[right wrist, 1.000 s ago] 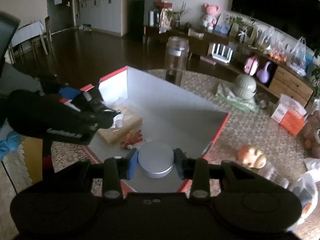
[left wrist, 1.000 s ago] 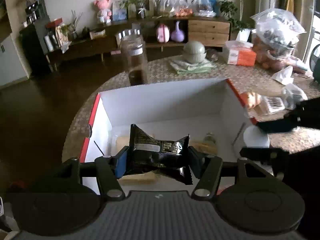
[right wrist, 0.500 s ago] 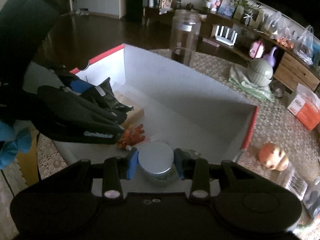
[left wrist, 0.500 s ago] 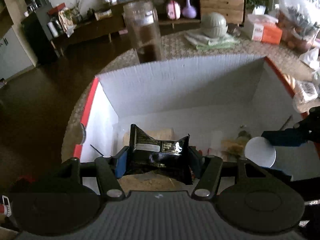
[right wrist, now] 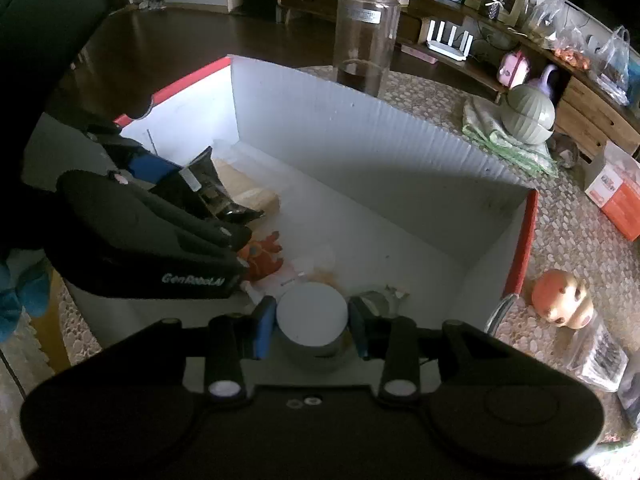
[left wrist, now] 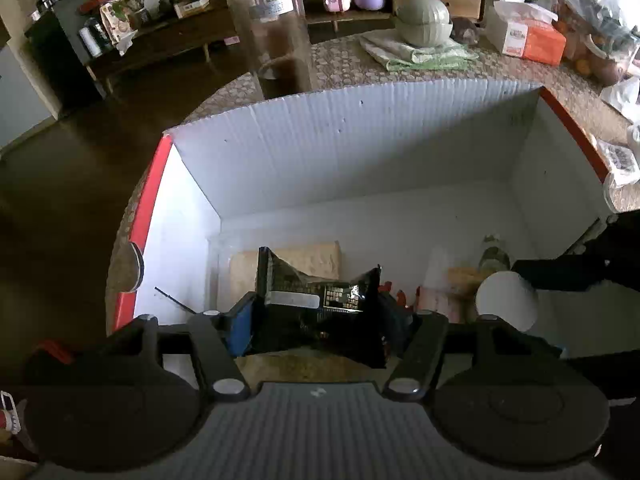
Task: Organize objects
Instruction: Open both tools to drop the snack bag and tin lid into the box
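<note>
Left wrist view: left claw (left wrist: 318,314) with jaws opening, crinkled black foil packet (left wrist: 316,300) between them, its lower edge hidden behind the claw body; white corrugated box with red rim (left wrist: 360,152) now fills more of the view than before.

Right wrist view: right claw (right wrist: 312,326) clamped on round grey tin (right wrist: 312,316) (base hidden), low inside the box, beside an orange toy (right wrist: 266,254).

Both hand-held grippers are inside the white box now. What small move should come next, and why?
Probably let go: the left hand-held gripper is already opening around the black packet, low over the tan block. The right hand-held gripper should open next, since its round tin sits near the white box floor.
</note>
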Available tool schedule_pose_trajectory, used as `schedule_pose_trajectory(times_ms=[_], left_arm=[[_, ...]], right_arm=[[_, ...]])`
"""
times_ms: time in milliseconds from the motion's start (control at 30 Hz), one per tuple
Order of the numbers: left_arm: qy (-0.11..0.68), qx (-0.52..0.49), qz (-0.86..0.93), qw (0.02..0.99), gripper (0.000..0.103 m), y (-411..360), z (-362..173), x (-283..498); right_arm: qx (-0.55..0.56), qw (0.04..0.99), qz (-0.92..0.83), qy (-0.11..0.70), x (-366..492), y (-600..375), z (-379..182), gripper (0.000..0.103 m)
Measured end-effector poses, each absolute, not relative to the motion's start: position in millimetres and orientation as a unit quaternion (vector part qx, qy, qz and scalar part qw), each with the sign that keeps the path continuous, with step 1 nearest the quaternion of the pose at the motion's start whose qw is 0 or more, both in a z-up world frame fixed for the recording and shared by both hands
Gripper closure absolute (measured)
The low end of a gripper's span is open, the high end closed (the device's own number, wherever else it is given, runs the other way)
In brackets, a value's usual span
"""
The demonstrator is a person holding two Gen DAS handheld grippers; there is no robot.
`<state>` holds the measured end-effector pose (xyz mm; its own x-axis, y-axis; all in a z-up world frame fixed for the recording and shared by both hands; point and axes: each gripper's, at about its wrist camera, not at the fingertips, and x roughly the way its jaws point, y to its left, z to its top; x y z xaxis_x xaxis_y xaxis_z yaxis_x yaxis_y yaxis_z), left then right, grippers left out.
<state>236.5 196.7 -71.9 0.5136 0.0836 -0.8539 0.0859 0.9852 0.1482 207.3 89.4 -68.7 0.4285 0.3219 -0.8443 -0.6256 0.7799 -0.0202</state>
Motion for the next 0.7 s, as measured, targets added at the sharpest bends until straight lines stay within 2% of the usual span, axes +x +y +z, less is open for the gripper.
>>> schedule_pose_trajectory(times_ms=[267, 333, 500, 700], left_arm=[[0.494, 0.094, 0.000, 0.864, 0.032, 193.5, -72.5, 234.7], [0.490, 0.091, 0.000, 0.867, 0.027, 194.3, -71.1, 233.4], [0.488, 0.084, 0.003, 0.869, 0.025, 196.1, -69.3, 231.6], [0.477, 0.079, 0.004, 0.875, 0.021, 193.1, -63.1, 225.8]], right_arm=[[-0.166, 0.831, 0.287, 0.447, 205.0, 84.6, -66.4, 0.060], [-0.173, 0.832, 0.292, 0.440, 201.9, 83.6, -65.8, 0.060], [-0.168, 0.834, 0.301, 0.431, 196.8, 78.6, -61.2, 0.059], [-0.149, 0.843, 0.308, 0.415, 191.4, 67.6, -50.8, 0.049]])
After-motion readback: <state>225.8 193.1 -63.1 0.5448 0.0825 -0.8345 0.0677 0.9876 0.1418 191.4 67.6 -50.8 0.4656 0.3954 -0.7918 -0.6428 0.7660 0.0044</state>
